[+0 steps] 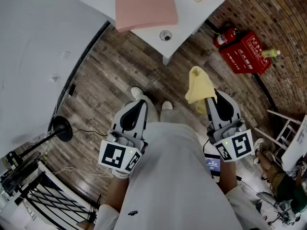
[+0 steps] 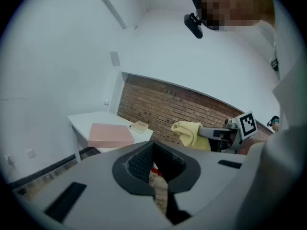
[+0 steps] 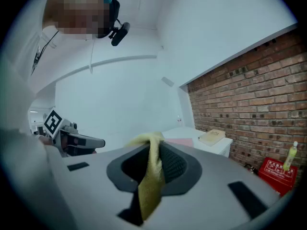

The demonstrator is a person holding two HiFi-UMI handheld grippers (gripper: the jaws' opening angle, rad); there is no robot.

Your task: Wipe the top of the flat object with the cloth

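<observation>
Two claws | right claw (image 3: 152,152) clamped on yellow cloth (image 1: 199,87), likely soft, light, limp, held by one edge | left claw (image 2: 153,148) closed, empty | pink flat pad (image 1: 145,8) on white counter (image 1: 192,14), well ahead, untouched

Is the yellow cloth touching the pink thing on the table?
Apart. The head view shows the yellow cloth in the right gripper, with wooden floor between it and the pink pad.

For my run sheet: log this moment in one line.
stage: wipe not begun | right gripper: shut on yellow cloth | left gripper: shut, empty | pink flat pad: on white table, ahead
</observation>
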